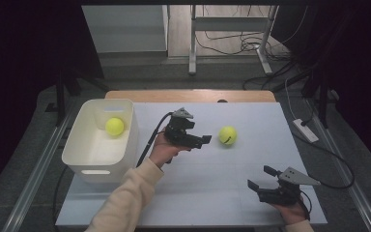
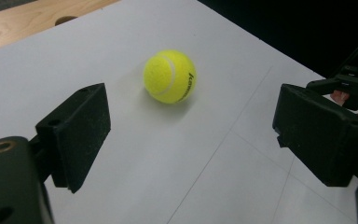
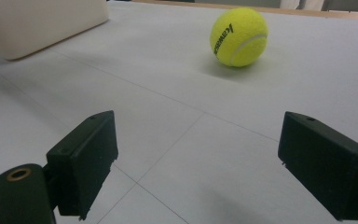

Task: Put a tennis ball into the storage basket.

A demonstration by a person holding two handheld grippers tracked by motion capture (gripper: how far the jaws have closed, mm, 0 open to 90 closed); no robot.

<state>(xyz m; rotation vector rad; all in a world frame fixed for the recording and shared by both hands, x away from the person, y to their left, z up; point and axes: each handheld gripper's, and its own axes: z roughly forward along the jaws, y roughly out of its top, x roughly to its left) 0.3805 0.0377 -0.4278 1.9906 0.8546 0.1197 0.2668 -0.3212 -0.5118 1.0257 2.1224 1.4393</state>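
The left hand-held gripper (image 1: pixel 206 140), jaws spread, points at the ball (image 1: pixel 227 135) right of the bin (image 1: pixel 128 140), ready to straddle it; the right hand-held gripper (image 1: pixel 261 177) waits spread.

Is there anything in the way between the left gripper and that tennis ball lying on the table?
Nothing visible. The left gripper stands open, aimed at the ball, with bare white table between them. The bin lies on the gripper's other side.

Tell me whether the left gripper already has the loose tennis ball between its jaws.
No: the left gripper stands open, short of the tennis ball on the table.
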